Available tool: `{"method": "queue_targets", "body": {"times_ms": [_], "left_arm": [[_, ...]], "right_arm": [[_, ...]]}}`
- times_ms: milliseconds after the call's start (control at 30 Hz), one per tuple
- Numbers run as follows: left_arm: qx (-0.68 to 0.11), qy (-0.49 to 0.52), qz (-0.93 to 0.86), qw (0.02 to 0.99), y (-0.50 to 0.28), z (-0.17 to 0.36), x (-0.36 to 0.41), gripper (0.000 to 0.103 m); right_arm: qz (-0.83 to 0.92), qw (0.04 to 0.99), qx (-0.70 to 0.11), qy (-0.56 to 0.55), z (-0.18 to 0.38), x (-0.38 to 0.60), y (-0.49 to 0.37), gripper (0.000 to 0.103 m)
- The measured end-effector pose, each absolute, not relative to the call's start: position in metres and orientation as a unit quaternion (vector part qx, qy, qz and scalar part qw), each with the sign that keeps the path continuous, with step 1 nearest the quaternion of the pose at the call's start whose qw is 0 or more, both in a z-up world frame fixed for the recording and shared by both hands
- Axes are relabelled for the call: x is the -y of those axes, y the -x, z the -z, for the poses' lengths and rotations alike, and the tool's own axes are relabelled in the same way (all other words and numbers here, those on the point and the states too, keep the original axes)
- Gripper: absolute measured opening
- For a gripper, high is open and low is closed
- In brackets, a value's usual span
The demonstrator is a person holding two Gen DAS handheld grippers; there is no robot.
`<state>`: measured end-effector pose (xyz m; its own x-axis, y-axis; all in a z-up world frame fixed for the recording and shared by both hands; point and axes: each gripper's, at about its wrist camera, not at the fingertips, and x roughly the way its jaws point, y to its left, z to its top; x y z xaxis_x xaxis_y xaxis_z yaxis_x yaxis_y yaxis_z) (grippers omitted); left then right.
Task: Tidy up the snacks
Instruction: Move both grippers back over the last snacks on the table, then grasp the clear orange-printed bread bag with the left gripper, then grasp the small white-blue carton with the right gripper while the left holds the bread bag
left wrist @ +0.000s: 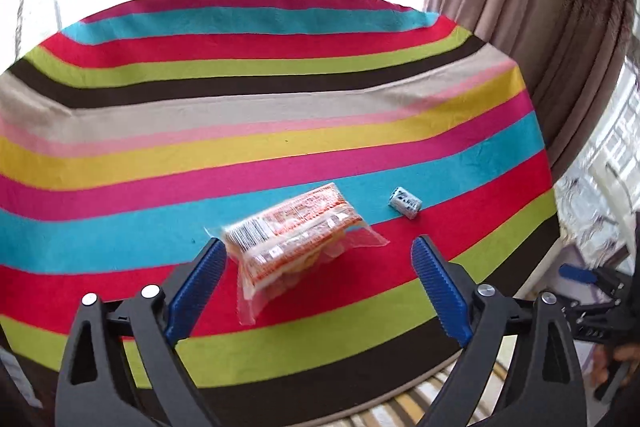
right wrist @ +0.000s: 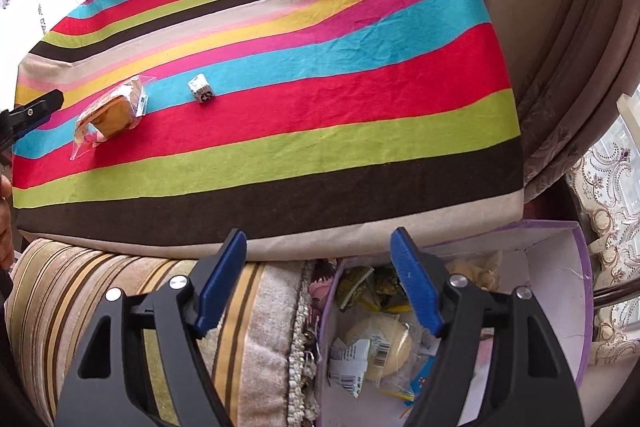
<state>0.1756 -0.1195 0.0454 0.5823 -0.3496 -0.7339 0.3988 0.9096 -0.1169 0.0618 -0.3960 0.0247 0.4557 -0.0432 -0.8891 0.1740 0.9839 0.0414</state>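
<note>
**Left jaws wide over the orange packet**

Left gripper (left wrist: 316,251) spread wide, holding nothing, blue pads either side of the near end of the orange snack packet (left wrist: 294,233), one pad close against its barcode corner. Right gripper (right wrist: 318,259) likewise wide and empty, poised over the purple box (right wrist: 582,291) below the table edge, already holding wrapped snacks (right wrist: 378,349).

Packet flat on the striped tablecloth (left wrist: 280,99), across the red and blue bands; small blue-and-white candy (left wrist: 405,203) just beside it, apart, toward the box side.

For a clean pick, probably best: centre the jaws across the packet's narrow width, go low enough to catch the filled body rather than the clear crimped margin, and close gently, the contents looking crumbly. Keep clear of the candy. Carry over to the box; candy afterwards.

Hard to read: packet blurred in the left view, print illegible. Contents perhaps sandwich biscuits, judging from the right view. Whether the left pad touches the wrapper, impossible to say. Box partly cut off behind the right jaws, depth and spare room unclear. Far table edge lost in window glare.
</note>
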Motion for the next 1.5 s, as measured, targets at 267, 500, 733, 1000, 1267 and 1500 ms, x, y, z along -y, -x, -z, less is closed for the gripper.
{"method": "queue_targets", "body": {"times_ms": [267, 500, 733, 1000, 1267, 1500], "left_arm": [[-0.393, -0.215, 0.285, 0.847, -0.200, -0.021, 0.152, 0.092], [-0.409, -0.228, 0.322, 0.823, -0.227, -0.004, 0.146, 0.092], [-0.450, -0.172, 0.356, 0.801, -0.252, 0.014, 0.135, 0.073], [-0.465, -0.127, 0.341, 0.807, -0.245, 0.027, 0.130, 0.049], [-0.478, -0.048, 0.261, 0.838, -0.230, 0.027, 0.117, 0.048], [-0.488, 0.021, 0.193, 0.851, -0.224, 0.026, 0.098, 0.048]], "right_arm": [[0.042, 0.859, -0.509, -0.045, -0.028, 0.375, -0.095, 0.076], [0.026, 0.866, -0.498, -0.038, -0.028, 0.358, -0.130, 0.077], [0.005, 0.869, -0.495, -0.028, -0.022, 0.343, -0.168, 0.077], [-0.016, 0.865, -0.501, -0.014, -0.008, 0.322, -0.207, 0.077], [-0.033, 0.859, -0.511, -0.004, 0.013, 0.304, -0.234, 0.077], [-0.034, 0.857, -0.514, 0.006, 0.021, 0.299, -0.241, 0.058]]}}
